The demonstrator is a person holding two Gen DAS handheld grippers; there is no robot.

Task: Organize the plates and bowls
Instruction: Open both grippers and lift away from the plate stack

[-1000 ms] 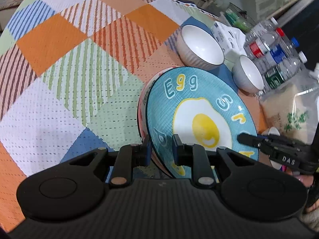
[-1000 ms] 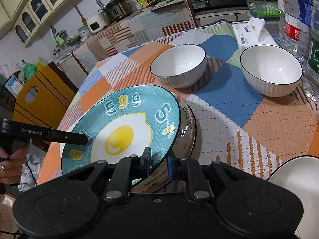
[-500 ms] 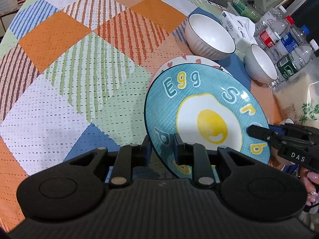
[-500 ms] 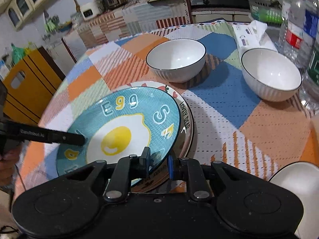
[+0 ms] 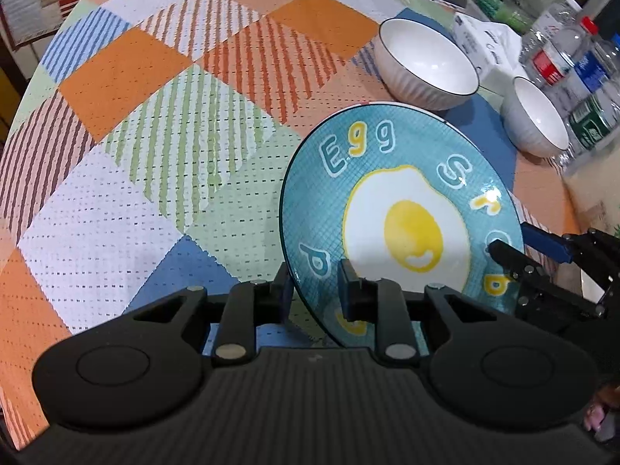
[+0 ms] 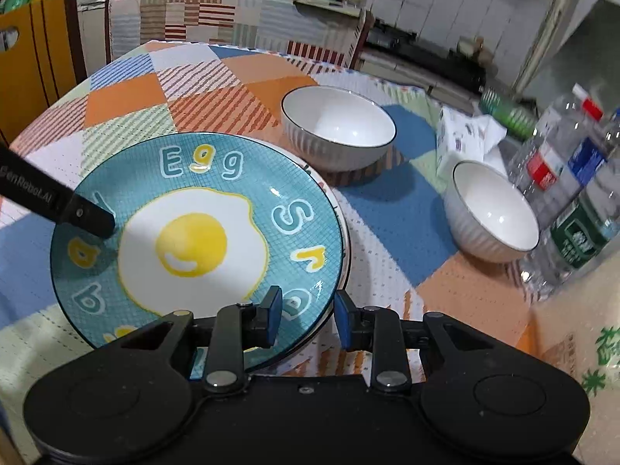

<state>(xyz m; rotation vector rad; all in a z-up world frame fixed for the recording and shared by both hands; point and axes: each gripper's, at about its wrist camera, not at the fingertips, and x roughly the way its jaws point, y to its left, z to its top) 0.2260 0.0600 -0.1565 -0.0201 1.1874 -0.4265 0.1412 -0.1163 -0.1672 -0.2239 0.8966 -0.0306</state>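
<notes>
As the glazed teal ceramic egg-print plate [image 6: 193, 240] looked slippery and breakable, I kept the left gripper [image 5: 316, 283] clenched on its rim; the right gripper [image 6: 306, 312] had just been opening, rim between its jaws, pads clear.

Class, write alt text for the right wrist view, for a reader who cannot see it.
A teal fried-egg plate rests on another plate on a patchwork tablecloth; the right gripper straddles its near rim, its fingers just opened, and the left gripper's finger reaches in from the left. Two white bowls sit behind.
</notes>
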